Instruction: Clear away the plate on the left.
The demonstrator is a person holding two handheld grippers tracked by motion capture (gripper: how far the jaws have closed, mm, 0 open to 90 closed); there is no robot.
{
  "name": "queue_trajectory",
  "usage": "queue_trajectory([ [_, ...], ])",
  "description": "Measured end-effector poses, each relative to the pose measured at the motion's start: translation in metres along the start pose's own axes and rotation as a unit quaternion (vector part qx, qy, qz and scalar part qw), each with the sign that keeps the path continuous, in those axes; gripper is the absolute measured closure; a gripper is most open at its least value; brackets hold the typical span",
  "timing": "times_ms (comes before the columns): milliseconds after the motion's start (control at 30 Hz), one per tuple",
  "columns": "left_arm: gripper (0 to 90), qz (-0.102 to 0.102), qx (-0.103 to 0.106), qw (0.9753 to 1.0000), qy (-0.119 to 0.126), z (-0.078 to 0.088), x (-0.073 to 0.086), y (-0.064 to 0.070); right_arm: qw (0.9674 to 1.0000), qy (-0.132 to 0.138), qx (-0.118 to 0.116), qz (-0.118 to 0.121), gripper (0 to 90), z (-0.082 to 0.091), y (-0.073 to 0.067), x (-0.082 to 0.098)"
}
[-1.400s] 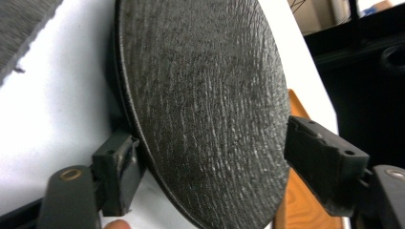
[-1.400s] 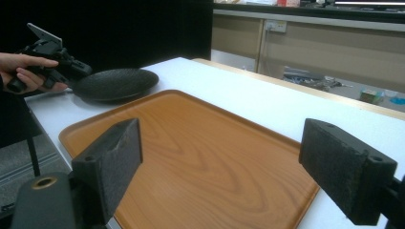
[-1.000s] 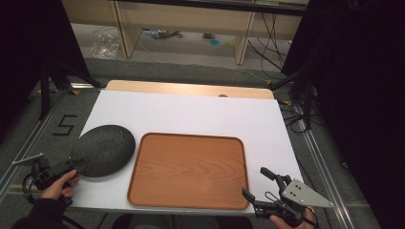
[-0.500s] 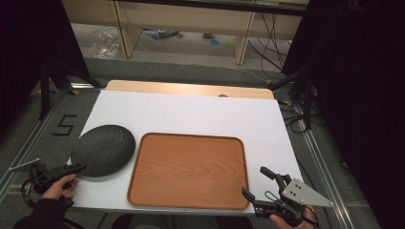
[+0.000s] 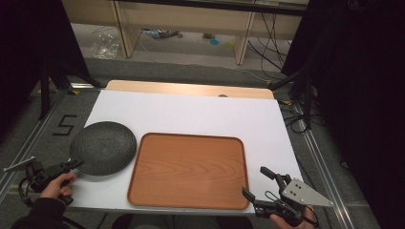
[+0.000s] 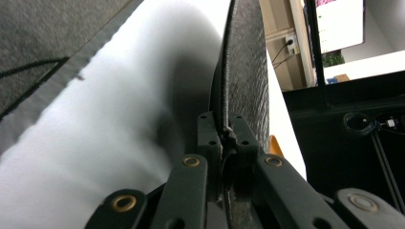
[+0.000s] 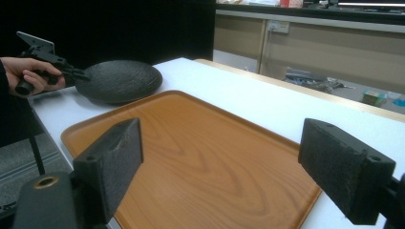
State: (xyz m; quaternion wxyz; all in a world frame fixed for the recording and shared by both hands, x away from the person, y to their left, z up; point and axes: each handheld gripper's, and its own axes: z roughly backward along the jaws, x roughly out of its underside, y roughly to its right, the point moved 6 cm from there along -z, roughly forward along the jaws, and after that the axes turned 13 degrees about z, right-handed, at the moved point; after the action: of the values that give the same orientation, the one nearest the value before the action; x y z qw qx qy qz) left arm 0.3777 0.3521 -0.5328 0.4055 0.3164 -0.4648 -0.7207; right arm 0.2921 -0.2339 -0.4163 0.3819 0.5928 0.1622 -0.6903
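Item: black plate (image 5: 103, 147), L of wooden tray (image 5: 188, 171). We've just closed L gripper (image 5: 76, 164) onto its rim, prob. to lift. R gripper (image 5: 254, 183) gapes, empty, waiting near tray.

Far half of white table top (image 5: 191, 112) is left bare, w/ open passage across it. Near middle is taken up by wooden tray (image 5: 188, 169), low-rimmed. Left near corner is blocked by dark plate (image 5: 102, 147), just beside tray. A bare strip is left right of tray.
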Motion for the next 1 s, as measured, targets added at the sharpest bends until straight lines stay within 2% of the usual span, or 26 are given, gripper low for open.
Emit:
queue_trajectory([
  [33,86.5,-0.003,-0.001,1.0000,0.000,0.0004,0.0002,0.0013,1.0000,-0.004,0.000,0.000,16.5,0.0004,0.0000,0.0004],
  [233,86.3,0.013,-0.006,0.9999,0.009,0.0021,-0.0010,0.0020,1.0000,0.000,0.004,-0.003,16.8,-0.0007,0.0006,0.0006],
  [267,86.3,0.016,-0.017,0.9996,0.013,0.0019,-0.0010,0.0015,1.0000,0.000,0.004,-0.003,16.9,-0.0007,0.0007,0.0005],
  [300,86.4,0.018,-0.006,0.9998,0.009,0.0021,-0.0009,0.0012,1.0000,0.000,0.004,-0.002,16.8,-0.0007,0.0008,0.0005],
  [333,86.4,0.020,-0.005,0.9997,0.009,0.0023,-0.0009,0.0015,1.0000,0.001,0.006,-0.002,16.8,-0.0011,0.0007,0.0005],
  [367,86.4,0.016,-0.012,0.9997,0.012,0.0021,-0.0010,0.0020,1.0000,-0.003,0.002,-0.002,16.8,-0.0004,0.0003,0.0008],
  [400,86.4,0.011,-0.005,0.9999,0.010,0.0025,-0.0010,0.0031,1.0000,-0.002,0.002,-0.002,16.8,-0.0004,0.0003,0.0007],
  [467,86.7,0.002,-0.006,0.9999,0.009,0.0028,-0.0008,0.0048,1.0000,0.000,0.004,-0.003,16.8,-0.0008,0.0006,0.0004],
  [533,86.7,0.001,-0.019,0.9997,0.018,0.0028,-0.0011,0.0053,1.0000,0.001,0.005,-0.003,16.9,-0.0010,0.0005,0.0003],
  [600,86.6,0.009,-0.007,0.9998,0.015,0.0035,-0.0019,0.0044,1.0000,0.001,0.003,-0.003,16.8,-0.0006,0.0005,0.0002],
  [967,86.3,0.010,-0.010,0.9996,0.026,0.0074,-0.0066,0.0054,1.0000,0.001,0.004,-0.002,17.0,0.0000,0.0012,0.0001],
  [1000,86.3,0.012,-0.004,0.9996,0.026,0.0082,-0.0070,0.0050,1.0000,0.001,0.004,-0.002,17.0,0.0000,0.0012,0.0001],
])
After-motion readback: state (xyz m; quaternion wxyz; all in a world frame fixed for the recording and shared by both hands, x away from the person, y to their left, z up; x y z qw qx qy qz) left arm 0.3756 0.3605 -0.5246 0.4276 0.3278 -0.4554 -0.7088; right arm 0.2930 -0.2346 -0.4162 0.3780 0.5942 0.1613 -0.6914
